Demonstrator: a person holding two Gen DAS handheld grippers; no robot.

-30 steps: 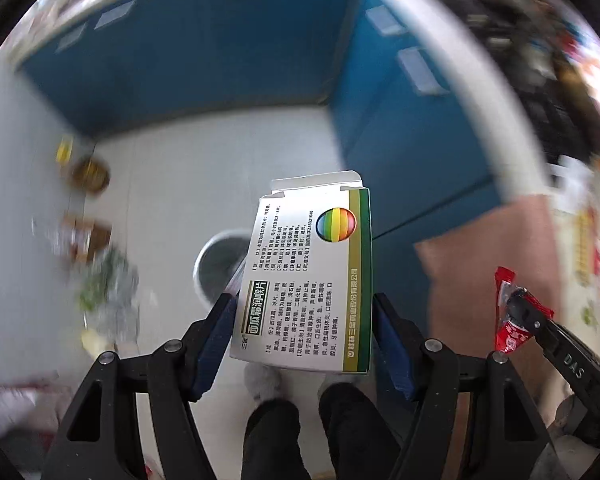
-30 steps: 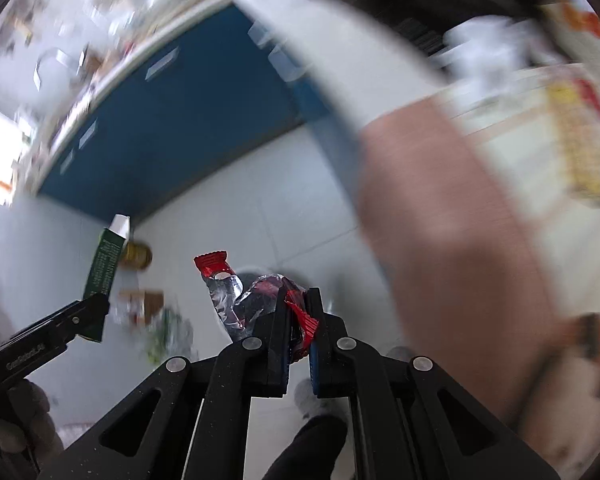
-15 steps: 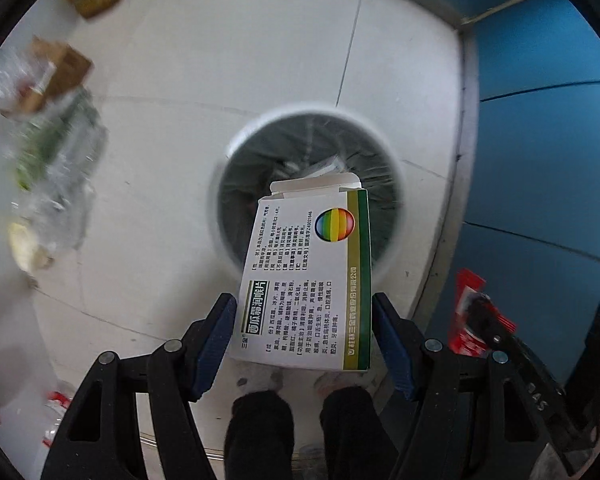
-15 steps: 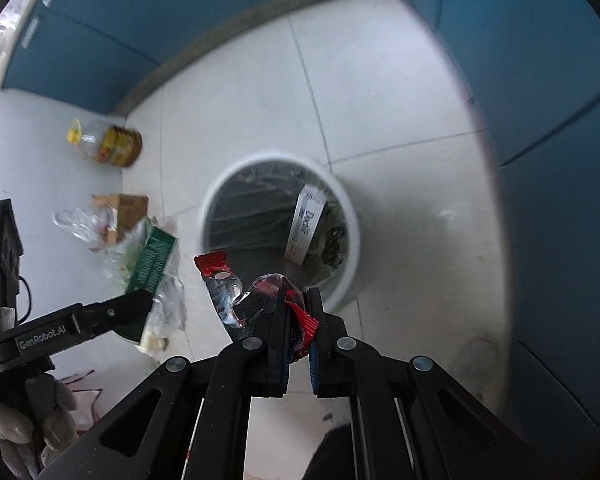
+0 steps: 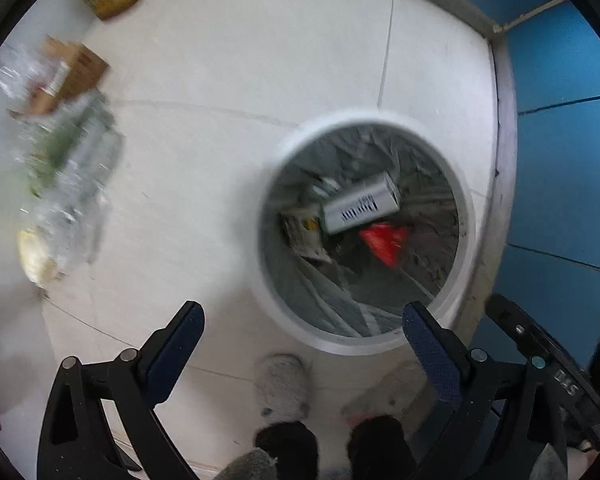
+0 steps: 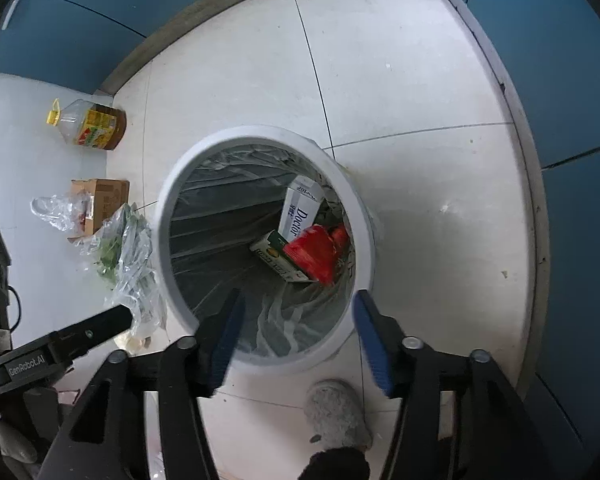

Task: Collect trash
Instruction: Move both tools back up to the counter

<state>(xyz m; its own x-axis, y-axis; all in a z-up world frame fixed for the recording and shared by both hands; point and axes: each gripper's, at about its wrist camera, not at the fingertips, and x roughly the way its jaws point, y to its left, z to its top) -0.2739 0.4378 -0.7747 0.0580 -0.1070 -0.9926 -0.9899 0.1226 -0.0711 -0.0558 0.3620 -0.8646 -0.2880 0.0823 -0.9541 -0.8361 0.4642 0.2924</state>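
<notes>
A round white bin (image 5: 466,216) (image 6: 260,134) with a clear liner stands on the tiled floor. Inside it lie a white "Doctor" box (image 5: 360,208) (image 6: 302,210), a green-edged medicine box (image 5: 304,228) (image 6: 274,256) and a red wrapper (image 5: 382,240) (image 6: 314,252). My left gripper (image 5: 302,312) hangs above the bin's near rim, its jaws opening, with nothing between them. Over the bin's mouth, my right gripper (image 6: 298,300) is opening too and holds nothing. One black finger of each gripper shows at the edge of the other's view.
A yellow oil bottle (image 6: 96,126), a cardboard box (image 6: 100,200) and plastic bags with greens (image 6: 128,260) lie left of the bin. Blue cabinets (image 6: 560,60) run along the back and right. A person's grey slipper (image 6: 336,408) stands just before the bin.
Both grippers have dropped down over the bin and opened. The medicine box has left the left gripper and the red wrapper the right; both now lie in the bin.
</notes>
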